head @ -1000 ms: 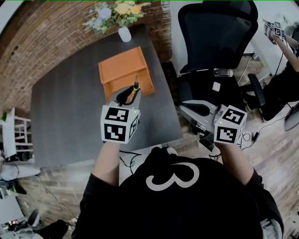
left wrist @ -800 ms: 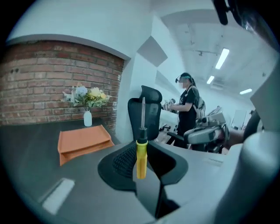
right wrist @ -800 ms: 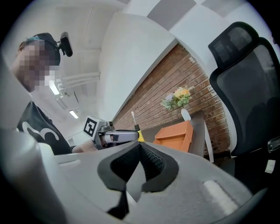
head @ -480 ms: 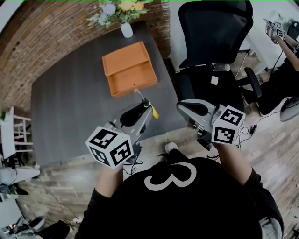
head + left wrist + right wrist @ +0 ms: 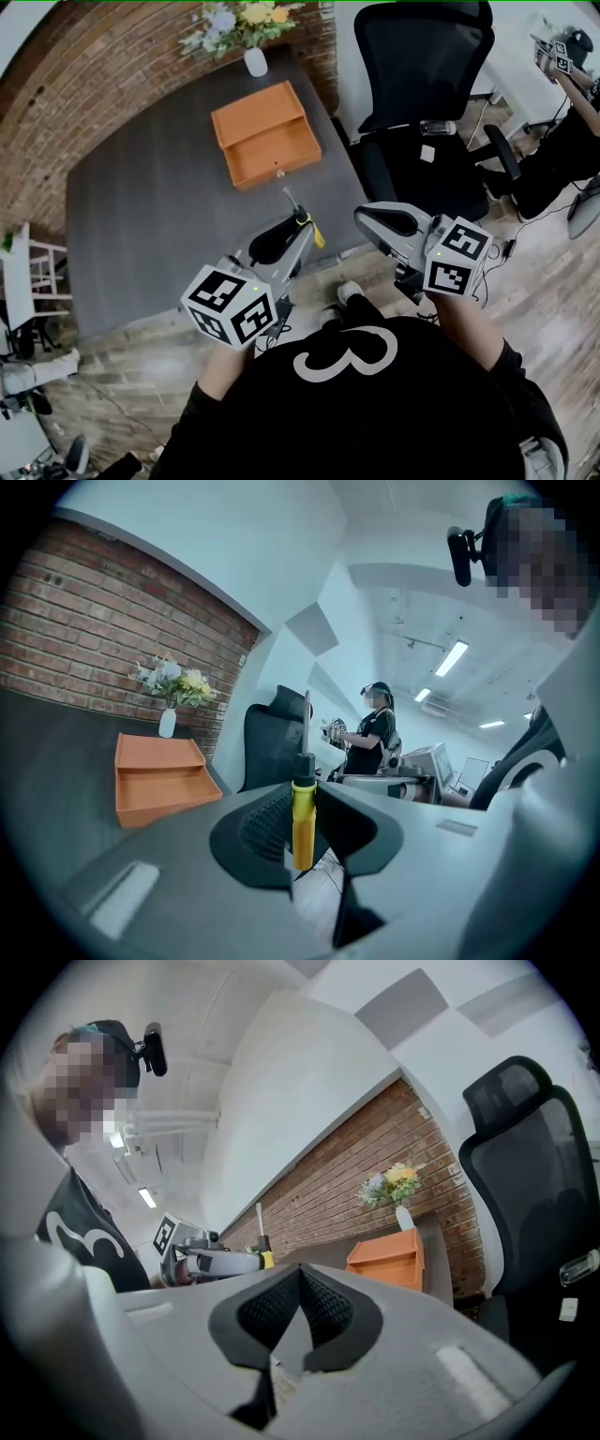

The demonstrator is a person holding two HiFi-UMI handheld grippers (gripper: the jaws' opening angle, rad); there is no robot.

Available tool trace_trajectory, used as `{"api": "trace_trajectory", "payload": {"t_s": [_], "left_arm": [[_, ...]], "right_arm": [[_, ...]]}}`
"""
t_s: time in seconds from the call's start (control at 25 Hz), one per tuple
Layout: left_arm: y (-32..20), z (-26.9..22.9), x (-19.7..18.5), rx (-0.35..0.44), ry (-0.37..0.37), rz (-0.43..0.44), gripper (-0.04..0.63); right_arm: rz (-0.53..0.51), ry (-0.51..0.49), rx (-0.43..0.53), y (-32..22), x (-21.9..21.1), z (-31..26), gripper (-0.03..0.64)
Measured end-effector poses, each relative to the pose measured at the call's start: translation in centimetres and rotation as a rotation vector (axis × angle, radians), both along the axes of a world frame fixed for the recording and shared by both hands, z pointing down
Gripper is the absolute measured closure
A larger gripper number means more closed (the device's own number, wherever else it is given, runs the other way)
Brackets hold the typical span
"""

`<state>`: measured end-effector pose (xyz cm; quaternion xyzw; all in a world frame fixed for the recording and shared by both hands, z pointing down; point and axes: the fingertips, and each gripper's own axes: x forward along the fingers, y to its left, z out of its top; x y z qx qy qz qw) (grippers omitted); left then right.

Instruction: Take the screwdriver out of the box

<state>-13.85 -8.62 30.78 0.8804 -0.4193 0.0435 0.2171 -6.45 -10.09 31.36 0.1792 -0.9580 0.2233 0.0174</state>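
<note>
The screwdriver point(image 5: 303, 222) has a yellow handle, a black collar and a thin metal shaft. My left gripper point(image 5: 302, 231) is shut on its handle and holds it over the near edge of the dark table point(image 5: 159, 216), shaft tip towards the box. In the left gripper view the yellow handle point(image 5: 302, 822) stands upright between the pads. The orange box point(image 5: 267, 136) sits open at the table's far side, apart from the tool. My right gripper point(image 5: 371, 217) hangs off the table's right side, shut and empty, with its pads point(image 5: 314, 1302) meeting.
A white vase of flowers point(image 5: 253, 58) stands behind the box by the brick wall. A black office chair point(image 5: 422, 84) is right of the table. Another person point(image 5: 373, 731) stands further off. Wooden floor lies below my hands.
My left gripper has drawn back from over the box to the table's near edge, rolling as it went, with the screwdriver still in it. The right gripper has shifted slightly.
</note>
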Motion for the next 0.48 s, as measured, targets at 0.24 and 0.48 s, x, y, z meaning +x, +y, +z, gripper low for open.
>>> {"api": "trace_trajectory", "payload": {"t_s": [0.24,0.48], "left_arm": [[1.6,0.3,-0.7,0.008,-0.006,0.006,0.495],[2.8,-0.2,-2.0,0.043,-0.016,0.003,0.495]], "right_arm": [[0.010,0.002,0.013,1.8,-1.2,-0.2,0.617],[0.020,-0.008,0.051,3.2,-2.3,-0.8,0.617]]}}
